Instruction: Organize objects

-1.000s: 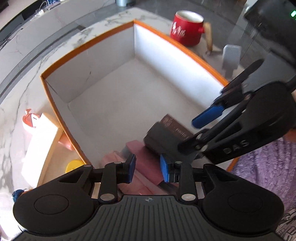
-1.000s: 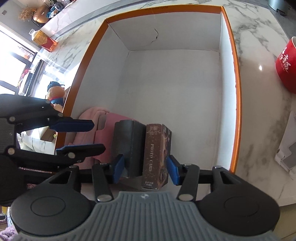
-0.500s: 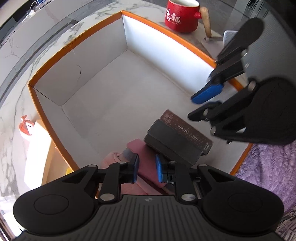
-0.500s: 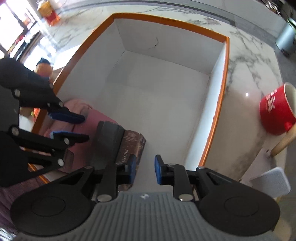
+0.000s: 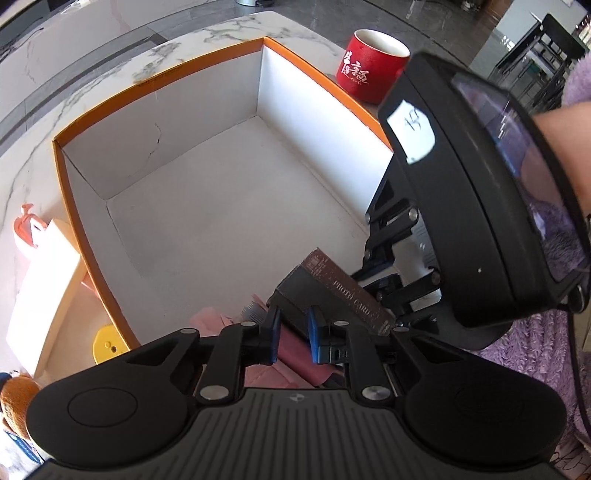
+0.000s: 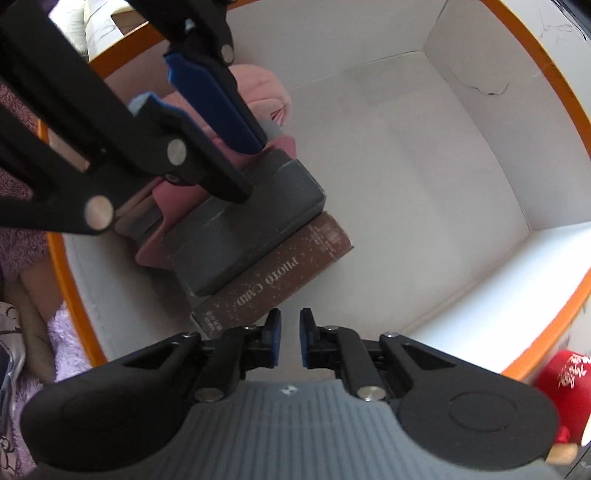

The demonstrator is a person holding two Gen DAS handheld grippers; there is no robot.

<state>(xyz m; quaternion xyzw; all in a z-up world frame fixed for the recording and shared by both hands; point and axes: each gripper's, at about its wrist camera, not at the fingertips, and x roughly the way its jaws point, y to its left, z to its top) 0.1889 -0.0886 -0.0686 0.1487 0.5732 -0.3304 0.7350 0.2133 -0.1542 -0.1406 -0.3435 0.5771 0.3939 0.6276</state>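
An orange-rimmed white box [image 5: 159,77] [image 6: 565,85] holds three things in its near corner. A brown photo card box [image 5: 347,291] [image 6: 273,280] lies against a dark grey box [image 5: 295,291] [image 6: 240,229]. A pink soft thing [image 5: 295,350] [image 6: 258,85] lies behind them. My left gripper [image 5: 293,338] [image 6: 253,170] is shut, its tips at the grey box's edge over the pink thing. My right gripper [image 6: 288,343] [image 5: 364,266] points down beside the brown box. Its jaws are closing, almost together, with nothing between them.
A red mug [image 5: 373,70] [image 6: 561,387] stands on the marble counter [image 5: 221,33] past the box's far right side. A pale block [image 5: 40,291], an orange thing [image 5: 27,225] and a yellow thing [image 5: 107,343] lie left of the box. A purple fuzzy sleeve [image 5: 535,362] is at right.
My right gripper drew off the two boxes that it straddled, rolled round, sank beside the brown box and closed its jaws. My left gripper's jaws closed.
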